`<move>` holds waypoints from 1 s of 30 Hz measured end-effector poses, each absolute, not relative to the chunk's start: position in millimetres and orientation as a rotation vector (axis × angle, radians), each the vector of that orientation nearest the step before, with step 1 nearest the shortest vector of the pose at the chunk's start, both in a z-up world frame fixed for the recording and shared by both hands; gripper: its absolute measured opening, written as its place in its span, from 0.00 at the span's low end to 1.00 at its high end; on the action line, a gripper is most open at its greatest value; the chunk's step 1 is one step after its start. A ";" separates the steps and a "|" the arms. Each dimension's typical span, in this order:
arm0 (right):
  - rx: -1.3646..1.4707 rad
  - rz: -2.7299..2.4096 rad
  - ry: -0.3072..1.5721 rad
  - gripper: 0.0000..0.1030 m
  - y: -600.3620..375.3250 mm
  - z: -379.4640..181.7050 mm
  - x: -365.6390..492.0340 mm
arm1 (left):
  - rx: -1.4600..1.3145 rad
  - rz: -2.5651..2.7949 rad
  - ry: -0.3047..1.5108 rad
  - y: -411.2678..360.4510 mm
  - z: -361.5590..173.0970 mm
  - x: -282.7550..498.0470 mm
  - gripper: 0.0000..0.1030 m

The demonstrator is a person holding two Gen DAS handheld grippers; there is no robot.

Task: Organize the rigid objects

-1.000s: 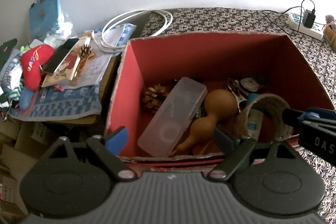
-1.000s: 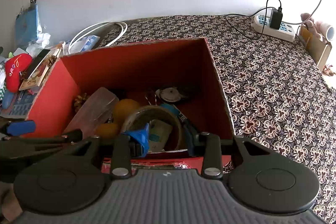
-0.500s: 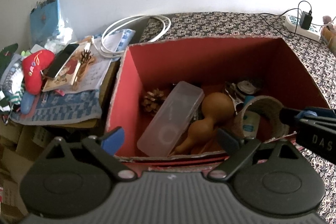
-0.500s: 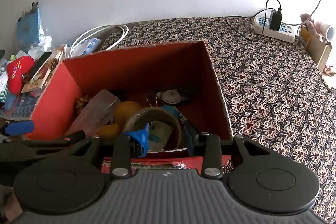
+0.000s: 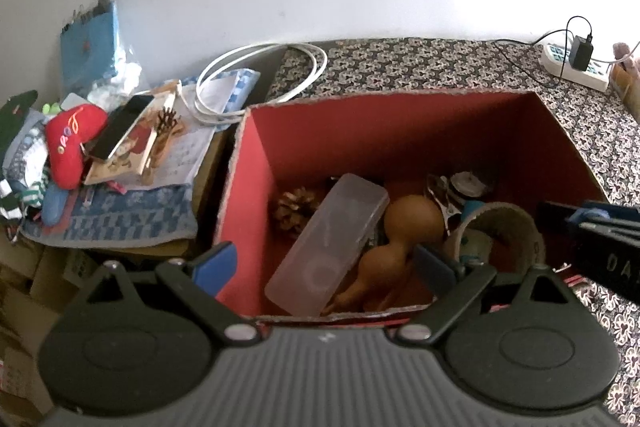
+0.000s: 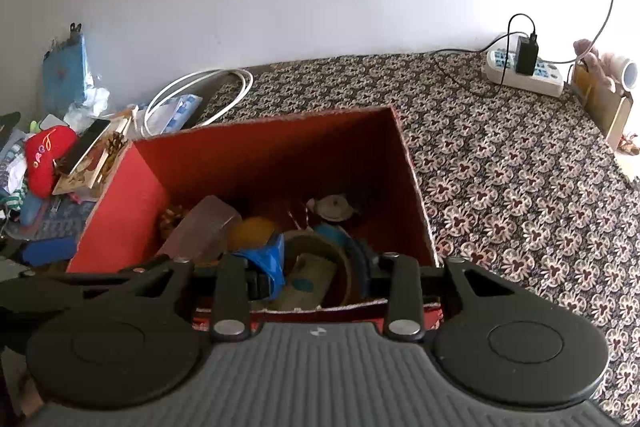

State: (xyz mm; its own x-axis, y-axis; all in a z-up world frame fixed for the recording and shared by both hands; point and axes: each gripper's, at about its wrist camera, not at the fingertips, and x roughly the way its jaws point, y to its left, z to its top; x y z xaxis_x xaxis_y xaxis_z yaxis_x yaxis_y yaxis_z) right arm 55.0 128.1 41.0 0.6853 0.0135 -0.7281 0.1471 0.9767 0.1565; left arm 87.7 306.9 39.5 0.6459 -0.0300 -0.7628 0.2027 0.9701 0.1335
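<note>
A red cardboard box point(image 5: 384, 97) point(image 6: 260, 123) stands on the patterned cloth. It holds a pine cone point(image 5: 296, 207), a clear plastic case point(image 5: 332, 243), a brown gourd point(image 5: 412, 223), a round metal piece point(image 5: 468, 183) and a tape roll point(image 5: 516, 217) point(image 6: 316, 238) standing on edge. My left gripper point(image 5: 324, 261) is wide open above the box's near edge, holding nothing. My right gripper point(image 6: 318, 257) is open over the box's near right corner. Its fingers flank the tape roll just above it, without pressing on it.
Left of the box lies a pile with a red plush toy point(image 5: 72, 143), a phone point(image 5: 120, 127), booklets and a coiled white cable point(image 5: 264, 67). A power strip point(image 6: 524, 75) with a charger sits at the back right. Patterned cloth point(image 6: 520, 167) spreads to the right.
My right gripper has drawn slightly up and back from the tape roll, which stayed in the box with the other things. The left gripper has barely shifted.
</note>
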 end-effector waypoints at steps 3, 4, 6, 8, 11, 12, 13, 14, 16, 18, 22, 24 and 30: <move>0.213 -0.071 0.821 0.18 129.5 38.5 55.2 | 0.214 -0.133 0.865 307.8 37.5 88.1 0.92; 0.213 -0.071 0.820 0.18 129.8 38.2 55.2 | 0.213 -0.133 0.868 308.1 36.7 88.4 0.92; 0.218 -0.069 0.819 0.18 130.1 37.6 55.1 | 0.213 -0.132 0.872 309.0 35.0 88.8 0.92; 0.227 -0.067 0.817 0.18 130.1 37.4 55.0 | 0.215 -0.133 0.875 309.2 33.6 89.2 0.92; 0.232 -0.069 0.813 0.18 130.6 37.2 54.8 | 0.220 -0.138 0.874 308.4 32.8 89.7 0.92; 0.233 -0.070 0.812 0.18 130.8 36.8 55.0 | 0.222 -0.141 0.874 308.4 32.5 90.1 0.92; 0.233 -0.071 0.813 0.18 130.7 36.5 55.3 | 0.222 -0.142 0.875 308.2 32.0 90.1 0.92; 0.235 -0.072 0.813 0.18 130.9 36.2 55.5 | 0.221 -0.145 0.876 308.4 31.6 90.6 0.92; 0.236 -0.071 0.813 0.18 130.7 35.7 56.2 | 0.222 -0.149 0.875 309.1 31.2 91.0 0.92; 0.231 -0.070 0.811 0.18 131.5 35.7 57.5 | 0.220 -0.154 0.874 310.1 30.7 91.9 0.92; 0.222 -0.065 0.808 0.19 133.2 35.6 60.6 | 0.208 -0.163 0.879 312.4 29.6 95.7 0.92; 0.223 -0.060 0.809 0.19 133.1 35.2 62.0 | 0.198 -0.166 0.887 314.4 28.6 98.2 0.92; 0.215 -0.050 0.808 0.19 136.1 35.0 65.8 | 0.192 -0.178 0.888 315.8 28.1 99.9 0.92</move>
State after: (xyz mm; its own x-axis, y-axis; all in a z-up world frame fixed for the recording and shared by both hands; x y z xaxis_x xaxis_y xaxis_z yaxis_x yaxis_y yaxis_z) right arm 65.8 136.1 35.0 0.6910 0.0379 -0.7219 0.1260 0.9770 0.1719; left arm 99.9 315.8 28.1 0.6187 -0.0742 -0.7821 0.2327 0.9682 0.0922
